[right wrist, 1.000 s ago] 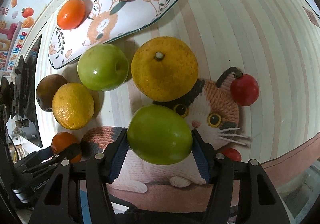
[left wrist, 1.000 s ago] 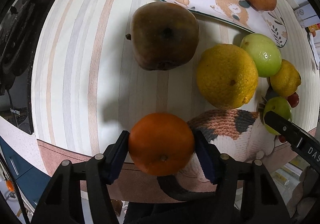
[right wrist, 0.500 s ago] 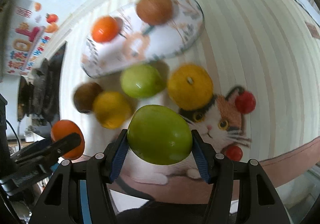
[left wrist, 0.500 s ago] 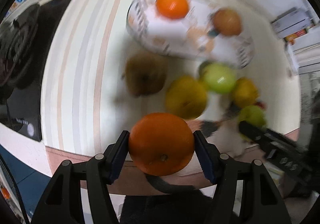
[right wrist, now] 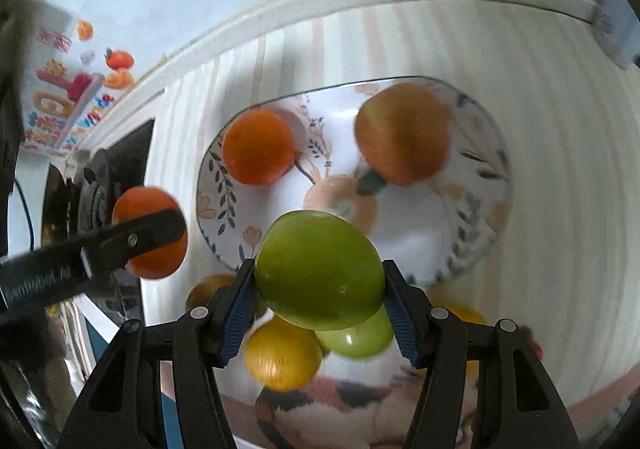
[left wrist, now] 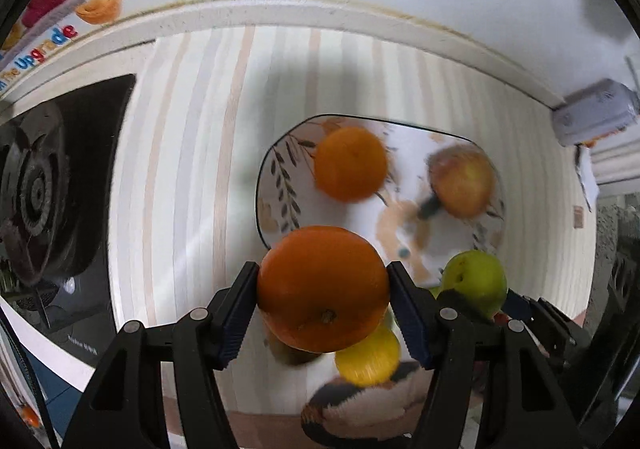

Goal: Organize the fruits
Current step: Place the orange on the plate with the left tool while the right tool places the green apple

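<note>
Both tongs carry fruit above the striped tabletop [left wrist: 192, 177].

At left, the left tongs [left wrist: 323, 289] clench an orange [left wrist: 323, 289]; the right tongs [right wrist: 319, 276] clench a green apple [right wrist: 319, 276]. Beyond them lies the patterned plate [right wrist: 416, 233], holding a smaller orange [right wrist: 258, 147] at left and a reddish apple [right wrist: 402, 135] at right. Yellow and green fruit rest on the tabletop beneath, blurred.

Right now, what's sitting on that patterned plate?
On the plate: an orange and a reddish-yellow apple. The held green fruit covers its near edge.
</note>
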{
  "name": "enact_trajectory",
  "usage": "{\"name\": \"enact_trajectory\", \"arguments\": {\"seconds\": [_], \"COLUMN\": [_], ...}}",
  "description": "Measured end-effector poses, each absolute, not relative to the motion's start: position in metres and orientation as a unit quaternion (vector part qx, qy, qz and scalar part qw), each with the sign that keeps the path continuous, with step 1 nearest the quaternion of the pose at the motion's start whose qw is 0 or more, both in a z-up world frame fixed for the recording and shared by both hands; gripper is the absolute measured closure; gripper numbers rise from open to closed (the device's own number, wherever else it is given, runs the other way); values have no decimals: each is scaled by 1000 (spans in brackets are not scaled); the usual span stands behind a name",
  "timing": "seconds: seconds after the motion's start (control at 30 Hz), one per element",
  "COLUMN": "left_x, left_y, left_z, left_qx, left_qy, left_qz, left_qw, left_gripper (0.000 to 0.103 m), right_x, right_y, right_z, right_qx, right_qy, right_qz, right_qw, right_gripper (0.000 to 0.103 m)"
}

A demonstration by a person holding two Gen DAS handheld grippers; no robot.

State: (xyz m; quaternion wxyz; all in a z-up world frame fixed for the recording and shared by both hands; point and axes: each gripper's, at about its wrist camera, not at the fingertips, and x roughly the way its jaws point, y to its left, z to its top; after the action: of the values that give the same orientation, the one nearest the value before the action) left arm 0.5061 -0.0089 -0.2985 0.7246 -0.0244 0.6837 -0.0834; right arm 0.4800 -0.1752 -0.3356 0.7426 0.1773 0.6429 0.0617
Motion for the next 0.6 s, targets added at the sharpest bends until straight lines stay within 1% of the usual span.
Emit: {"name": "enact_trajectory", "arguments": {"seconds": [0.17,0.33,0.6], "left_x": [534,545,543], "left_y": [-9,-9,-5], "left_z": [-337,-360,-367], "left_qx": [-26,-30,-31], "left_qy": [717,733,738], "left_qz": [-74,-68,-67], "left_qw": [693,676,671], "left_gripper": [41,41,41], "right_x": [499,510,520], "right_y": [-160,-148,-134], "right_z": [-367,-386,-395], "right_qx": [172,167,155], "right_qy": [657,666,676], "right_qz": [75,93,111], "right_qw": [730,721,712], "right_gripper": [40,40,38]}}
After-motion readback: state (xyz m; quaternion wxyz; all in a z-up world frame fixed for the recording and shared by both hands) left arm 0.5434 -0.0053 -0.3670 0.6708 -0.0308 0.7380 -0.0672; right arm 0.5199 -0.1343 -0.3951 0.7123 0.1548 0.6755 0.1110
